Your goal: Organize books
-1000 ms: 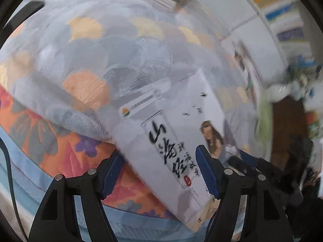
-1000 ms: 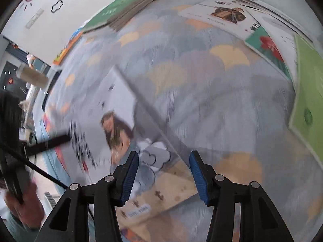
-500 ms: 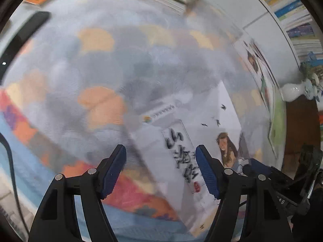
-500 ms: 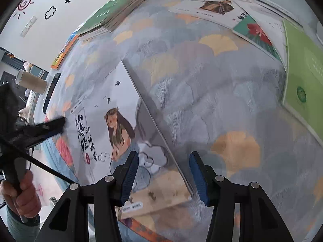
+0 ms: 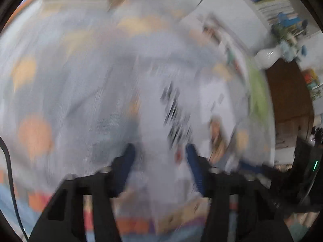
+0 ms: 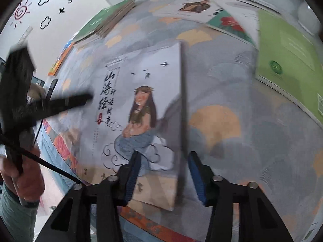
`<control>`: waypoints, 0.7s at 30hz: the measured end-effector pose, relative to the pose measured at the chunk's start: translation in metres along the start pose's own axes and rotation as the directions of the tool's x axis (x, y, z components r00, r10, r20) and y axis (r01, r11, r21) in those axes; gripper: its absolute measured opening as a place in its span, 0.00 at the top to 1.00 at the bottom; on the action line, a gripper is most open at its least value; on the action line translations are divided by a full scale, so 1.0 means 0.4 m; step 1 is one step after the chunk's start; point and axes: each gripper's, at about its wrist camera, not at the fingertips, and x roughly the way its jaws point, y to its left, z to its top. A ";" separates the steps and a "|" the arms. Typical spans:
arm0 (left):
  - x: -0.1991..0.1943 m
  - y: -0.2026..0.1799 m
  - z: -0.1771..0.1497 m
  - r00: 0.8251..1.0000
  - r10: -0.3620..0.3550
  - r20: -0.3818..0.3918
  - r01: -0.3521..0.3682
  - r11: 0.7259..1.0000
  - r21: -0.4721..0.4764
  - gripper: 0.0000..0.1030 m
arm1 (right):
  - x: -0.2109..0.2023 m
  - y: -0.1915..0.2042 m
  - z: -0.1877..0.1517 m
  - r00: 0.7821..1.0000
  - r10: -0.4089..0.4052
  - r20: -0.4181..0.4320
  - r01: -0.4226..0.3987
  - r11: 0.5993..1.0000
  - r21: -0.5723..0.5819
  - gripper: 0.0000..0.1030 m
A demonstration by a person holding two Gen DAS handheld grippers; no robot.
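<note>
1. Right wrist view: the book (image 6: 145, 121), a thin paperback with a pale cover and a long-haired figure on it, lies flat on the quilt (image 6: 252, 141), its near end reaching the quilt's edge. Other books lie along the far side, well apart from it.
2. Your right gripper (image 6: 163, 173) straddles the book's near right corner. Its jaws have just been closing, yet the pads show a gap on either side, so count it as not yet gripping.
3. Your left gripper (image 5: 159, 167) has also just been narrowing. That view is smeared; the cover passes between the pads, but I can't tell whether they press on it.
4. Expect it to be light but floppy, with a glossy, probably slippery cover.
5. Pinch near the spine, the right long edge, so it droops less; a corner hold would likely let it sag or slip.
</note>
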 end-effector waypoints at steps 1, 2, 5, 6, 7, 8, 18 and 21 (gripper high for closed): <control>-0.010 0.002 -0.030 1.000 -0.006 0.019 0.006 1.000 0.005 0.67 | 0.000 -0.004 -0.006 1.000 0.015 -0.003 -0.015 1.000 0.000 0.64; -0.017 0.004 -0.053 1.000 -0.021 0.016 0.021 1.000 0.003 0.67 | 0.002 -0.006 -0.012 0.999 0.032 -0.006 -0.032 0.999 -0.002 0.65; -0.016 0.023 -0.108 0.991 -0.135 0.009 0.135 0.987 -0.082 0.66 | 0.007 0.002 -0.024 0.998 0.064 -0.010 -0.064 0.998 -0.021 0.65; -0.013 0.031 -0.114 0.983 -0.182 0.024 0.183 0.977 -0.114 0.66 | 0.009 0.007 -0.028 0.998 0.057 -0.005 -0.057 0.998 -0.030 0.65; -0.010 0.050 -0.116 0.951 -0.305 0.040 0.307 0.934 -0.181 0.66 | 0.011 0.006 -0.027 0.998 0.058 -0.003 -0.058 0.998 -0.027 0.65; -0.009 0.061 -0.123 0.916 -0.396 0.067 0.400 0.888 -0.228 0.66 | 0.012 -0.001 -0.023 0.998 0.070 -0.006 -0.070 0.997 -0.015 0.65; 0.033 -0.015 -0.076 0.990 -0.130 0.059 0.138 0.977 -0.160 0.85 | 0.029 -0.082 -0.010 0.957 0.289 -0.023 -0.277 0.937 0.212 0.65; 0.031 -0.014 -0.064 0.938 -0.343 0.053 0.346 0.907 -0.241 0.85 | 0.020 -0.103 -0.012 0.952 0.304 -0.041 -0.286 0.927 0.242 0.64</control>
